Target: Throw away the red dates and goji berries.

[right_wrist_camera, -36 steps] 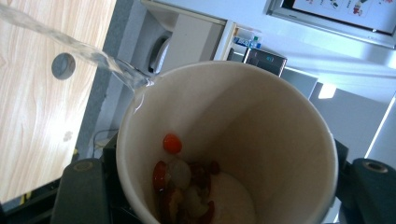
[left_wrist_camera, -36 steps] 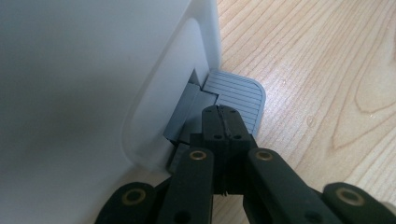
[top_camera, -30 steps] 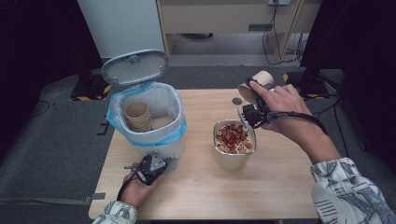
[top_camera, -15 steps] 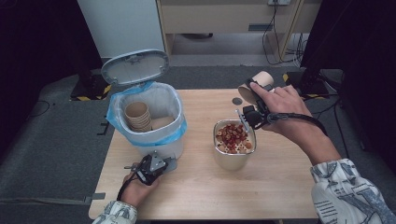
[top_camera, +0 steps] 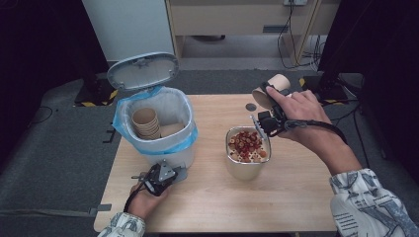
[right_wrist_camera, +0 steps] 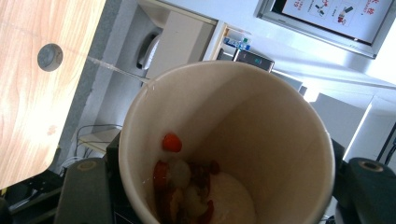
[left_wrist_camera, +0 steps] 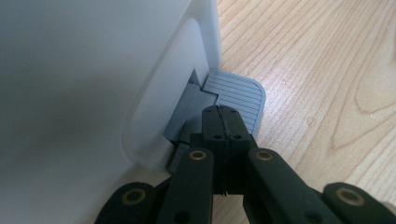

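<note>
Tipping the paper cup [top_camera: 269, 91], clamped in my right gripper [top_camera: 264, 121], at one o'clock above the steel container [top_camera: 247, 160]; scraps could spill. Left gripper [left_wrist_camera: 223, 122], closed empty, presses the bin pedal [left_wrist_camera: 236, 95].

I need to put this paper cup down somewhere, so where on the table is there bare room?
Bare wood lies along the near edge of the table, between the left tongs and the sleeve. There is also free wood behind the metal container, around the small grey disc. It is crowded at the left, where the bin stands with the left tongs on its pedal.
</note>
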A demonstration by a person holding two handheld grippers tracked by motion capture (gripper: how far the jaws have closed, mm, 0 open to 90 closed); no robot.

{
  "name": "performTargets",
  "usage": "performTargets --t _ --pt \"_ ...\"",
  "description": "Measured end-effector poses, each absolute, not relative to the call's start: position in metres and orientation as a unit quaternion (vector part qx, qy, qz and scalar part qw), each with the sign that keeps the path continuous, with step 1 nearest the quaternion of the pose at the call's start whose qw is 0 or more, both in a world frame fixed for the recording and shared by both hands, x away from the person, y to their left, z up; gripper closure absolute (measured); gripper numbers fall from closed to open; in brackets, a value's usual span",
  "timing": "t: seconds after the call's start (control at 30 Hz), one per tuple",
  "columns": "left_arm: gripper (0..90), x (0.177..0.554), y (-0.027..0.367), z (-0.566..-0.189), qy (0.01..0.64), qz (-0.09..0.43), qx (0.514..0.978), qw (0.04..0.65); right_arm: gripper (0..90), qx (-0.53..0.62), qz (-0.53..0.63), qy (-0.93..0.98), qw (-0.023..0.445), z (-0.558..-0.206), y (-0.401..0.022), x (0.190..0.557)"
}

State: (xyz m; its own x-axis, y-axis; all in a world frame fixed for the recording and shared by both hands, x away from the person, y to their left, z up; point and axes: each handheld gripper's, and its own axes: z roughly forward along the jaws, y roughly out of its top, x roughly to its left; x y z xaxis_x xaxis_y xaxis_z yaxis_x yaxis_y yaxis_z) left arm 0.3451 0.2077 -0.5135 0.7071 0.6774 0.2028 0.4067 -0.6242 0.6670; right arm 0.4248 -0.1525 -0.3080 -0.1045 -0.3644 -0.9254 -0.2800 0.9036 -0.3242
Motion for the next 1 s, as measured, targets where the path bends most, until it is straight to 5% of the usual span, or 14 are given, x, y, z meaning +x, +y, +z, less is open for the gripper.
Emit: performTargets --t 0.4,0.53,0.7,0.8,1.0 --pt "89.6 0.345 0.208 -0.513 0.31 0.223 0.874 0.302 32.4 -0.162 0.043 0.721 0.672 -0.291 -0.159 0.416" --pt "89.6 0.345 0.208 -0.514 0.311 0.224 0.873 0.303 32.5 -0.244 -0.018 0.73 0.638 -0.323 -0.152 0.414" --pt "89.6 0.345 0.208 -0.513 0.31 0.223 0.874 0.302 32.6 -0.203 0.005 0.718 0.666 -0.31 -0.154 0.415" --pt "89.6 0.345 0.208 -0.514 0.311 0.224 0.873 0.303 32.6 -0.269 -0.039 0.736 0.62 -0.341 -0.146 0.416" --pt "89.6 0.345 0.208 -0.514 0.311 0.223 0.873 0.303 32.6 -0.252 -0.026 0.738 0.625 -0.343 -0.148 0.419"
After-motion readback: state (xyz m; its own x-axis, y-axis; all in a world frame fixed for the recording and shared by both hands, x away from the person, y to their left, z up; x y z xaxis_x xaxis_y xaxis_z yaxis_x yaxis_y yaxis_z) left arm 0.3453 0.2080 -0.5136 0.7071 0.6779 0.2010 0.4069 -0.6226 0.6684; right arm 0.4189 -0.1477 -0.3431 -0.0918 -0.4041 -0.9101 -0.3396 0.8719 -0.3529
